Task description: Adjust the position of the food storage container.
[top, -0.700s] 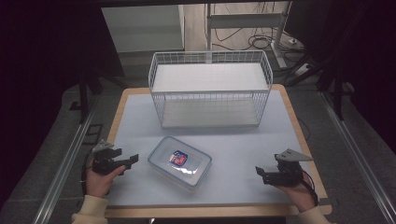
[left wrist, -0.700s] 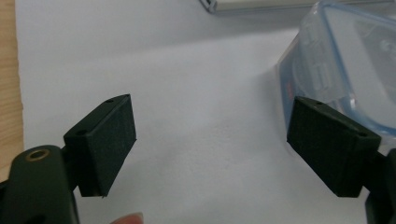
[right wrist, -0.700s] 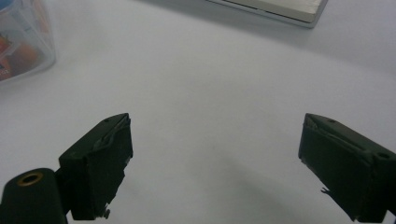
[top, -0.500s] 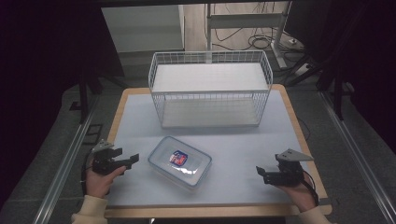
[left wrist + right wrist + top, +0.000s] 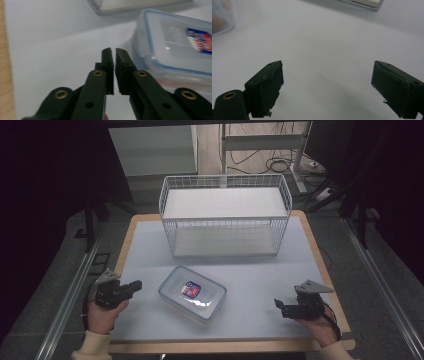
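Note:
A clear plastic food box (image 5: 192, 293) with a blue-rimmed lid and a red-and-blue label lies on the white table mat, near the front middle. My left gripper (image 5: 135, 285) rests at the front left, pointing at the box's left end, shut with nothing between its jaws. In the left gripper view the jaws (image 5: 114, 53) stand almost together, the box (image 5: 175, 45) just beyond to the right. My right gripper (image 5: 278, 306) sits at the front right, apart from the box. Its jaws (image 5: 327, 85) stand wide open over bare mat, and the box's edge (image 5: 220, 18) shows at the far left.
A white wire basket (image 5: 225, 215) with two shelf levels stands at the back middle of the table (image 5: 310, 245). A wooden rim runs around the mat. Dark floor, metal rails and cables surround the table.

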The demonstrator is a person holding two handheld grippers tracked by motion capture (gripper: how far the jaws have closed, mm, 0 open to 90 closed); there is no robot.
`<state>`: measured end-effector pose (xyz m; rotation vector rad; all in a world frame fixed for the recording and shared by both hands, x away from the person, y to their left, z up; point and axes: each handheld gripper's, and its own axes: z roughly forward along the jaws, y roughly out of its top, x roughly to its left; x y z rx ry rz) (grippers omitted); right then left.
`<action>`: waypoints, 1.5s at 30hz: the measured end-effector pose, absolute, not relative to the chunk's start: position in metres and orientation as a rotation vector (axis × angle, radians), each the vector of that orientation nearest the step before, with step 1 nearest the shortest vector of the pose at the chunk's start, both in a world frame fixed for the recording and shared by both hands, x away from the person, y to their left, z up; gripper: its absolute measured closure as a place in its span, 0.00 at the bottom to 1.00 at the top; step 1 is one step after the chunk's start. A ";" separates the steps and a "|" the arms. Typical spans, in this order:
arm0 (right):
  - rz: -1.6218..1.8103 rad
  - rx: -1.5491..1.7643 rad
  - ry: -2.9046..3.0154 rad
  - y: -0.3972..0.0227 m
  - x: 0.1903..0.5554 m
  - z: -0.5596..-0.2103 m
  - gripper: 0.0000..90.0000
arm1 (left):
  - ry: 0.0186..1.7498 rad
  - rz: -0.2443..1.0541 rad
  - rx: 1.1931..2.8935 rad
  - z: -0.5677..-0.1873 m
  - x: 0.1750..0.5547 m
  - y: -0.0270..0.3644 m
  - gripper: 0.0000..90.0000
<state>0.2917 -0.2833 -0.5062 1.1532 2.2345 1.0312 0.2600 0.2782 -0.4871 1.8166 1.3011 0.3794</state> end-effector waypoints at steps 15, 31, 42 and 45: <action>1.010 1.140 2.245 -0.282 0.291 -0.508 0.13 | 0.997 0.209 1.897 -0.467 0.238 0.205 1.00; 1.008 1.138 2.246 -0.282 0.291 -0.508 0.13 | 0.827 0.110 2.069 -0.483 0.221 0.152 1.00; 0.998 1.132 2.251 -0.282 0.292 -0.509 0.13 | 0.732 0.084 2.201 -0.501 0.213 0.125 1.00; 0.993 1.133 2.253 -0.281 0.291 -0.509 0.13 | 0.733 0.098 2.219 -0.504 0.213 0.122 1.00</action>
